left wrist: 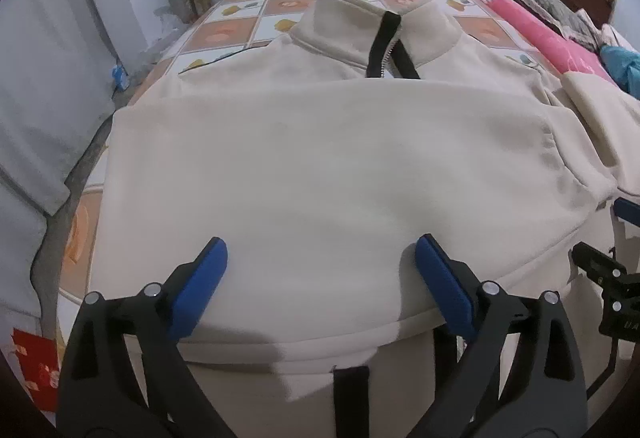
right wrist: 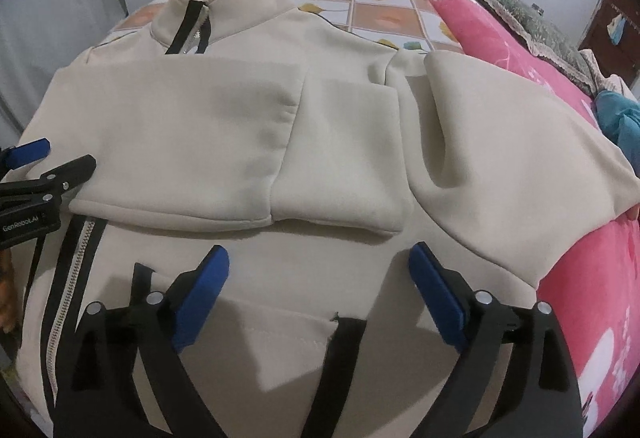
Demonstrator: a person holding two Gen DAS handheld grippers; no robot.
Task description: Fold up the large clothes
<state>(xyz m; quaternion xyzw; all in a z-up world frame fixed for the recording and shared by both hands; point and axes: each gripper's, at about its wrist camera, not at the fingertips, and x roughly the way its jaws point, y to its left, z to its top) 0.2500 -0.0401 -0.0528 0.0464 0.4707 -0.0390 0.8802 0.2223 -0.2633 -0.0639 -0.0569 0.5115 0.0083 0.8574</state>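
The cream jacket (left wrist: 320,166) lay flat on the bed (left wrist: 236,26), its collar at the far side and its hem near the person. One sleeve (right wrist: 180,142) was folded across the body, running left to right. The left tool (left wrist: 320,278) and the right tool (right wrist: 320,278) both hovered over the near part, spread wide and grasping nothing. The other sleeve (right wrist: 500,142) lay out to the right, so the right tool seemed the nearer one for it.
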